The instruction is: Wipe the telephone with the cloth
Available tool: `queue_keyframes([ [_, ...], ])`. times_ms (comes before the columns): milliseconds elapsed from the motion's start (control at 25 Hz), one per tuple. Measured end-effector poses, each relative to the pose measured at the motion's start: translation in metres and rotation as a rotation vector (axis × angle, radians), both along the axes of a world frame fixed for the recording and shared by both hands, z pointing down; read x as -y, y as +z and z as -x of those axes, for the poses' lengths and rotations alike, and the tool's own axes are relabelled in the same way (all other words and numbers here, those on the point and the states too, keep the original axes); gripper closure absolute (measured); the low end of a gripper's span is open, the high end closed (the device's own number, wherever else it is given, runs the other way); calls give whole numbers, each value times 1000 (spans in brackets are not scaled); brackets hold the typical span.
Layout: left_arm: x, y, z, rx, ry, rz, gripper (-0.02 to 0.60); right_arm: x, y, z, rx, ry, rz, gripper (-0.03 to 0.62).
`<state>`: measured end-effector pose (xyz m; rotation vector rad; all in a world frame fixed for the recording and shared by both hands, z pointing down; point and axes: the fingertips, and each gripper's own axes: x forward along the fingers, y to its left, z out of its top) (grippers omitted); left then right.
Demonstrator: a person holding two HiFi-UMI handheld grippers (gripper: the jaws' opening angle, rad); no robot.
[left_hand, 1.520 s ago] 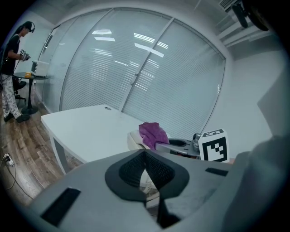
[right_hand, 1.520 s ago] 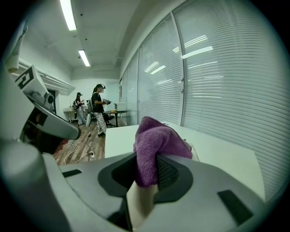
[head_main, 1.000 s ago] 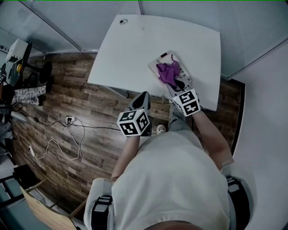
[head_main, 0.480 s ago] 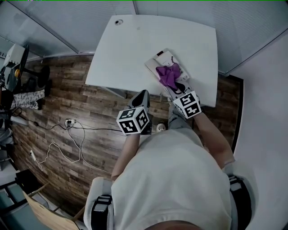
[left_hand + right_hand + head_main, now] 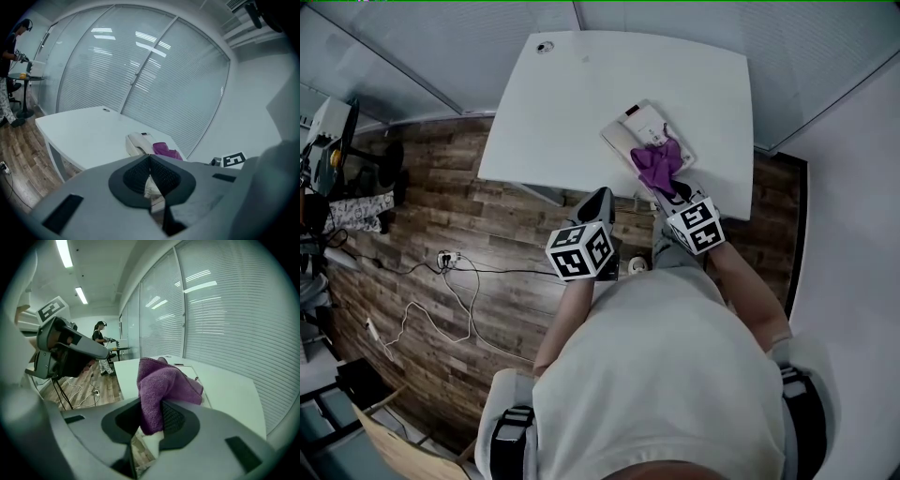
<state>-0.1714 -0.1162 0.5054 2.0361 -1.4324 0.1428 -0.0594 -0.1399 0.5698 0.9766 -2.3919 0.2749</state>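
Observation:
A white telephone (image 5: 638, 128) lies near the front right edge of the white table (image 5: 581, 103). A purple cloth (image 5: 657, 163) rests on the telephone's near end, and my right gripper (image 5: 673, 195) is shut on it. In the right gripper view the cloth (image 5: 161, 387) bunches up between the jaws and hides most of the telephone. My left gripper (image 5: 598, 202) hangs off the table's front edge over the floor, shut with nothing in it. The left gripper view shows the telephone (image 5: 139, 143) and cloth (image 5: 165, 150) ahead on the table.
Wooden floor (image 5: 441, 216) with loose cables (image 5: 441, 281) lies left of the table. A round hole (image 5: 545, 46) marks the table's far left corner. Blind-covered glass walls (image 5: 220, 310) run behind the table. A person (image 5: 100, 345) stands at a small table far off.
The right gripper has drawn the purple cloth along the telephone toward the table's front edge, uncovering more of the telephone's far end. The left gripper has stayed in place.

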Motion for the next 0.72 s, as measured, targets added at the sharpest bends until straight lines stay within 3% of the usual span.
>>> queue_keyframes([
  [720, -12, 9, -6, -25, 16, 21, 561, -16, 15, -12, 7, 81, 79, 497],
])
